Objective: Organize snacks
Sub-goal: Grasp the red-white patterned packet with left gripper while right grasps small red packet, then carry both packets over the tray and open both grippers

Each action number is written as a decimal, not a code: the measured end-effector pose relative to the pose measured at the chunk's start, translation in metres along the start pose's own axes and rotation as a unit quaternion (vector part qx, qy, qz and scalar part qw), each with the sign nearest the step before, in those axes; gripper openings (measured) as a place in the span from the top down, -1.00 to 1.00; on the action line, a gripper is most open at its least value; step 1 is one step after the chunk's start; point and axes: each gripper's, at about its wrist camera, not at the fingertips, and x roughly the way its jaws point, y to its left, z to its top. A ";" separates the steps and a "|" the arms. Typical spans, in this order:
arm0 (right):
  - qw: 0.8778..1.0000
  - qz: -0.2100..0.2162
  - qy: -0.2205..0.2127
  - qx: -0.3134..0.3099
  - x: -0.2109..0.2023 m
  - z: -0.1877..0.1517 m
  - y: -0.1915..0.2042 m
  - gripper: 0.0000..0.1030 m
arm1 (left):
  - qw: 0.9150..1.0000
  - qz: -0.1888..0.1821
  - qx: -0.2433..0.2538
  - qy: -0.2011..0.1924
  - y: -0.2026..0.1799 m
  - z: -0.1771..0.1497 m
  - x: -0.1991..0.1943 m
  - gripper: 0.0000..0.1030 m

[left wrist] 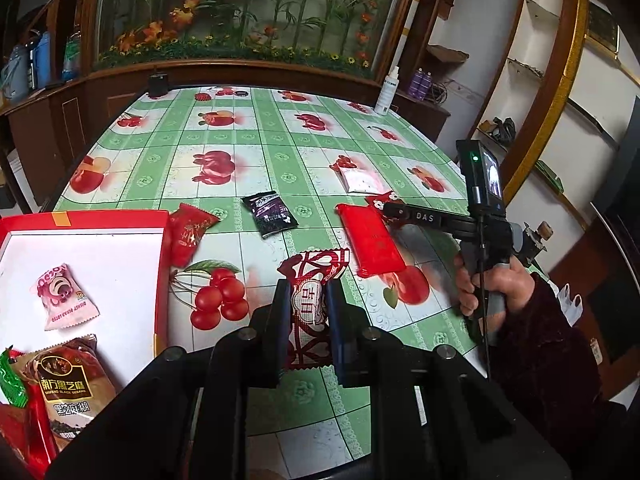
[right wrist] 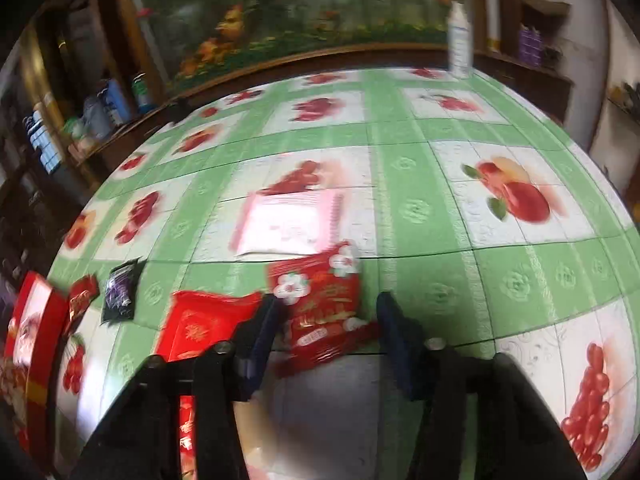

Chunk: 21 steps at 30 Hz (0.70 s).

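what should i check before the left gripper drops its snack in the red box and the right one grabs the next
1. Left gripper shut on the red-and-white candy: ok.
2. Red box has bare floor free beside the pink snack: ok.
3. Path from candy to box clear of the red packet at its wall: cannot tell.
4. Right gripper open around the flowered red packet: ok.
5. Its fingers centred on that packet: not ok, it sits nearer the left one.
6. Right wrist view sharp: not ok, blurred.
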 end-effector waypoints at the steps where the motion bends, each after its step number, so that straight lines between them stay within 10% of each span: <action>1: 1.000 -0.001 0.000 0.002 0.000 -0.001 -0.001 0.20 | 1.000 0.000 0.000 0.000 0.000 0.000 -0.001 0.71; 10: 0.986 0.047 -0.039 0.155 -0.037 -0.021 -0.052 0.34 | 1.000 -0.007 0.004 0.004 -0.002 -0.004 -0.004 0.71; 21: 0.878 0.338 -0.129 0.315 -0.065 -0.038 -0.084 0.34 | 0.999 0.002 -0.018 -0.038 0.016 -0.001 -0.041 0.71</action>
